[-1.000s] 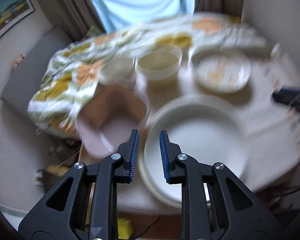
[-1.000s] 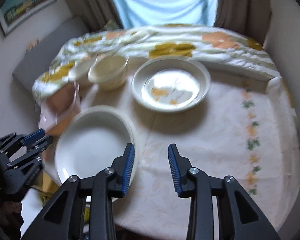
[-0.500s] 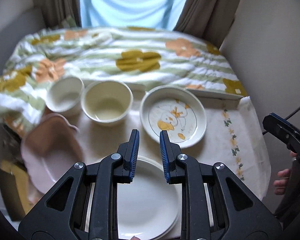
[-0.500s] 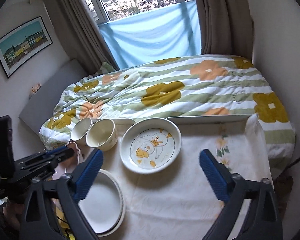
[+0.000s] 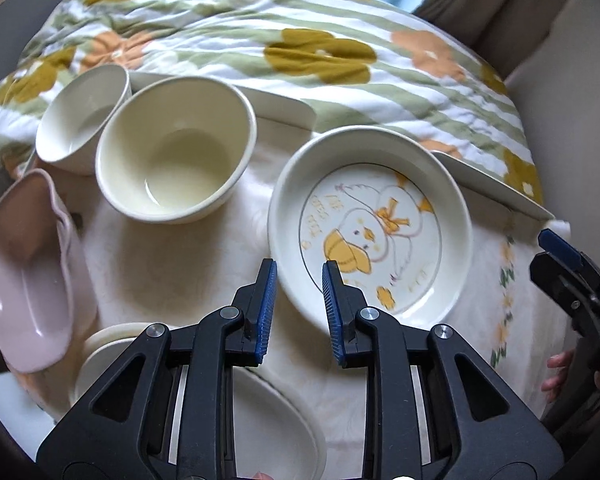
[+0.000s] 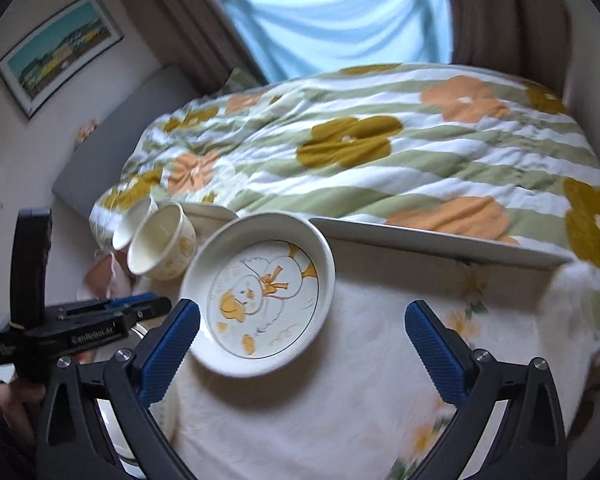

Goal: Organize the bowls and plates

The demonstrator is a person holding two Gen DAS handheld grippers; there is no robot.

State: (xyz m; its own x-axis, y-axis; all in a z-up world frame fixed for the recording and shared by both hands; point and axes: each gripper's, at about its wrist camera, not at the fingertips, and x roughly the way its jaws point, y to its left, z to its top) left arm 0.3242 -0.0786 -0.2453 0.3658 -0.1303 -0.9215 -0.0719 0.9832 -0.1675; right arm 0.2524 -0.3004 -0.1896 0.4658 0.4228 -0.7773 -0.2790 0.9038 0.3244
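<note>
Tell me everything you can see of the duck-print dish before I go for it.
The duck-print dish is round, shallow and cream-white, glossy like glazed ceramic, with a raised rim and a flat well printed with a white duck, orange bow and yellow shapes inside a thin ring. It sits upright and empty on the pale tablecloth, apart from the cream bowl. Nothing grips it.

Right of the duck plate (image 6: 260,292) the tabletop (image 6: 380,360) lies bare, open for passage. Left of the duck plate, a cream bowl (image 5: 176,148), small bowl (image 5: 80,120) and pink dish (image 5: 28,276) crowd together, the bed quilt (image 6: 380,152) behind.
</note>
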